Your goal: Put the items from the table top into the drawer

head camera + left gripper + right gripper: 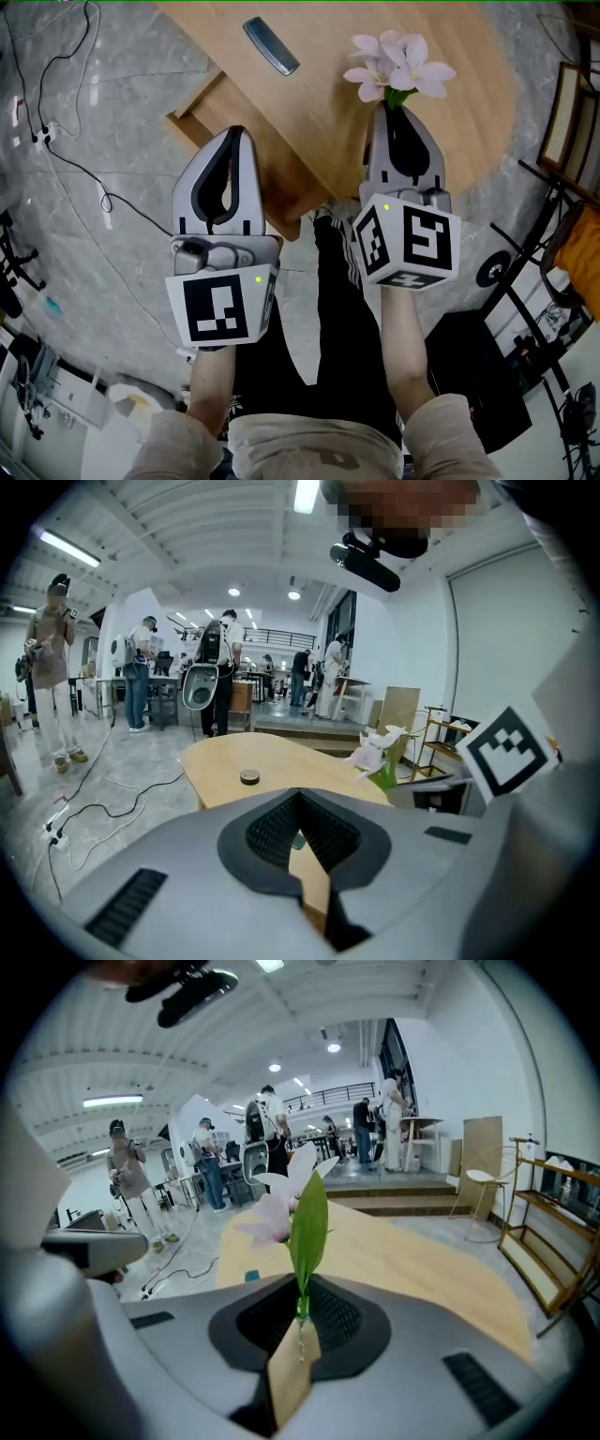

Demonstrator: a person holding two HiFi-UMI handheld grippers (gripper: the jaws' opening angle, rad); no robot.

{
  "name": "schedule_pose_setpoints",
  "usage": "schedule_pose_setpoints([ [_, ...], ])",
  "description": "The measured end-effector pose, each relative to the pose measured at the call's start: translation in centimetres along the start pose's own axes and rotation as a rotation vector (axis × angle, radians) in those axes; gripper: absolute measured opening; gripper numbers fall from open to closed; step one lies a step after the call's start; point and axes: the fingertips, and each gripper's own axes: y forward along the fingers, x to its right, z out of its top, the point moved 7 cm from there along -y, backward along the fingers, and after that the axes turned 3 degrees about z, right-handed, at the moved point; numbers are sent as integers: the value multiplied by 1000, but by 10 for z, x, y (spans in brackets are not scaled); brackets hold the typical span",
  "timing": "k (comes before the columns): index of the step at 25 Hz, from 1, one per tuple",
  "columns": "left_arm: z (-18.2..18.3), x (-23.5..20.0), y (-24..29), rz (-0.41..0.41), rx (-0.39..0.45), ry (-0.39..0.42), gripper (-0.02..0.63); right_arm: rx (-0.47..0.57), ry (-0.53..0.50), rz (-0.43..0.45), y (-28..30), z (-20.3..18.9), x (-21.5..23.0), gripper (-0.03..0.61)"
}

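One flower (398, 66) stands pinched by its stem in your right tool (394, 111); the open drawer (192, 120) lies to its left.

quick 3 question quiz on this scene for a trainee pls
1. True or false: the right hand-held gripper is shut on the stem of the pink fabric flower with a green leaf.
2. The left hand-held gripper holds: A) a cup B) nothing C) the flower.
3. In the head view, what lies on the light wooden table left of the flower?
Key: 1 true; 2 B; 3 a dark grey oblong object.
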Motion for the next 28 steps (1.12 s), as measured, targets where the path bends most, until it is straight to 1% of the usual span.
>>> schedule_pose_setpoints([
  [2, 8, -2, -6, 3, 5, 8, 6, 51, -21, 33, -22, 13, -15, 44],
  [4, 18, -2, -11, 5, 12, 0, 6, 90, -39, 53, -42, 24, -27, 44],
  [6, 31, -2, -17, 7, 22, -9, 6, 108, -43, 58, -56, 32, -36, 44],
  [8, 42, -4, -23, 12, 36, 1, 6, 119, -31, 70, -64, 38, -43, 44],
  [10, 49, -13, -26, 24, 54, 5, 6, 130, -23, 85, -65, 41, -54, 44],
  [14, 50, -38, -32, 59, 72, -23, 6, 145, -40, 114, -55, 43, -77, 43],
  [16, 50, -38, -38, 69, 64, -29, 6, 146, -44, 139, -54, 45, -80, 43],
  [18, 47, -35, -41, 78, 51, -22, 6, 147, -42, 188, -50, 45, -84, 43],
  [21, 38, -49, -42, 92, 37, -13, 6, 127, -70, 298, -27, 31, -111, 43],
  [24, 28, -74, -52, 106, 20, -16, 6, 52, -138, 388, 2, -5, -144, 43],
  [26, 21, -91, -58, 124, 11, -15, 6, -10, -186, 418, 25, -35, -161, 43],
  [28, 15, -108, -65, 149, 5, -21, 6, -72, -182, 430, 47, -66, -173, 43],
])
